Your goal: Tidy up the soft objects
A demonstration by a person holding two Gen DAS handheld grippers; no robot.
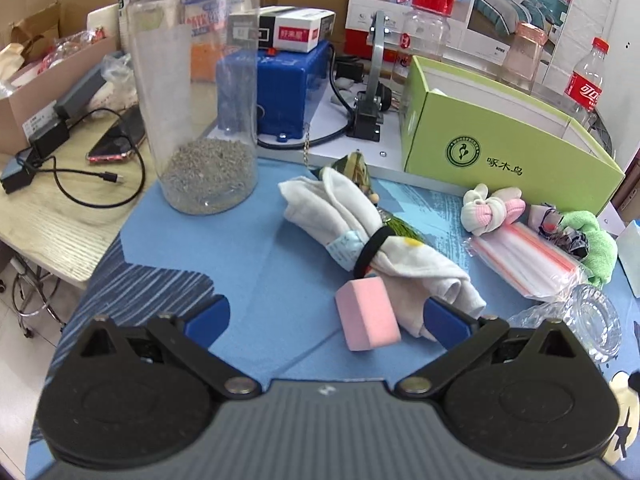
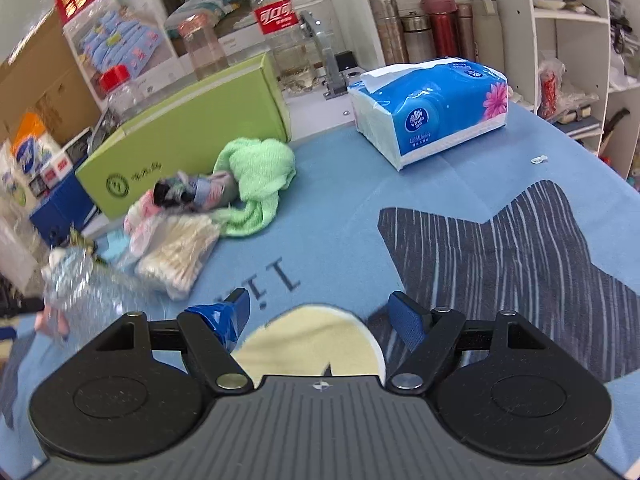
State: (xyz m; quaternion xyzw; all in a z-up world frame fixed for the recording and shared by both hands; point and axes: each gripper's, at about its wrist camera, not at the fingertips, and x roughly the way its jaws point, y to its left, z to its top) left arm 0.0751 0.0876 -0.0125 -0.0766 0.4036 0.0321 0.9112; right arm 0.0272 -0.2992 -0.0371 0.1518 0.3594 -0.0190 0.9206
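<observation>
In the left wrist view a pink sponge block [image 1: 368, 316] lies on the blue cloth between my open left gripper's [image 1: 328, 314] fingers, nearer the right one. Behind it lies a white cloth bundle [image 1: 360, 232] held by a black hair band. A pink-white sock knot [image 1: 490, 208], a bag of cotton swabs [image 1: 528, 260] and a green towel [image 1: 596, 244] lie further right, before the green box [image 1: 500, 140]. My right gripper [image 2: 320, 316] is open and empty over the cloth; the green towel [image 2: 256, 176], swab bag [image 2: 180, 256] and green box [image 2: 188, 136] lie to its left.
A tall clear jar [image 1: 200, 92] with grey granules stands back left, a blue box [image 1: 286, 92] behind it. A crushed clear bottle [image 1: 588, 320] lies right of the left gripper. A tissue pack [image 2: 432, 108] sits ahead of the right gripper. Bottles line the back wall.
</observation>
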